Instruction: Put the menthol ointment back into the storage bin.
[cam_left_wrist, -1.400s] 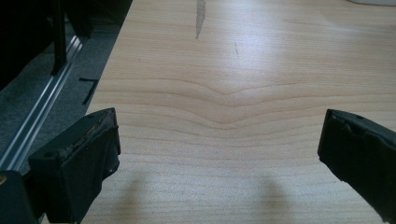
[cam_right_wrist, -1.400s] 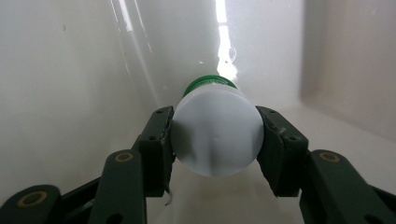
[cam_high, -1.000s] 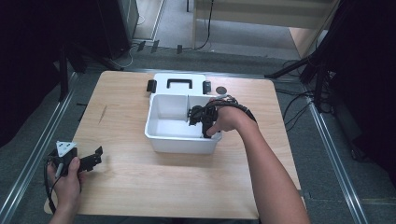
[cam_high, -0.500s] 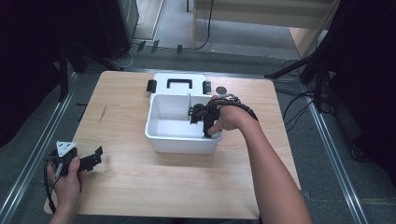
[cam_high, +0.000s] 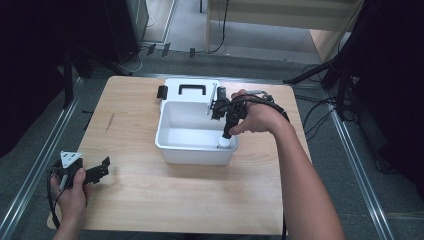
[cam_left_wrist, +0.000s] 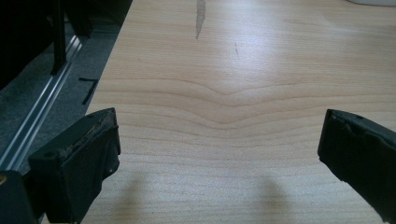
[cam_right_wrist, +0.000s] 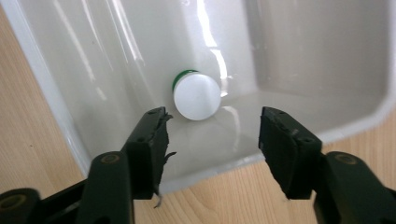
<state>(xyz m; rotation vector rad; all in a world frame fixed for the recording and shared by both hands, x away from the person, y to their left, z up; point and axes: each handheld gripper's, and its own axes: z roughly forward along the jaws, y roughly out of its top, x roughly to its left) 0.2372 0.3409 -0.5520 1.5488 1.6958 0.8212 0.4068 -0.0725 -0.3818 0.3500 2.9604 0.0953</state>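
One white-capped bottle (cam_right_wrist: 196, 96) in one white bin (cam_high: 172, 146); both grippers' fingers (cam_right_wrist: 148, 140) spread, empty.

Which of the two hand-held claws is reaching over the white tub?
The right gripper, over the white tub above a white-capped bottle; the left gripper rests over bare wood.

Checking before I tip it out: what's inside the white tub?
One small white-capped bottle stands in a corner of the tub; the right gripper hovers open above it. Its body is hidden.
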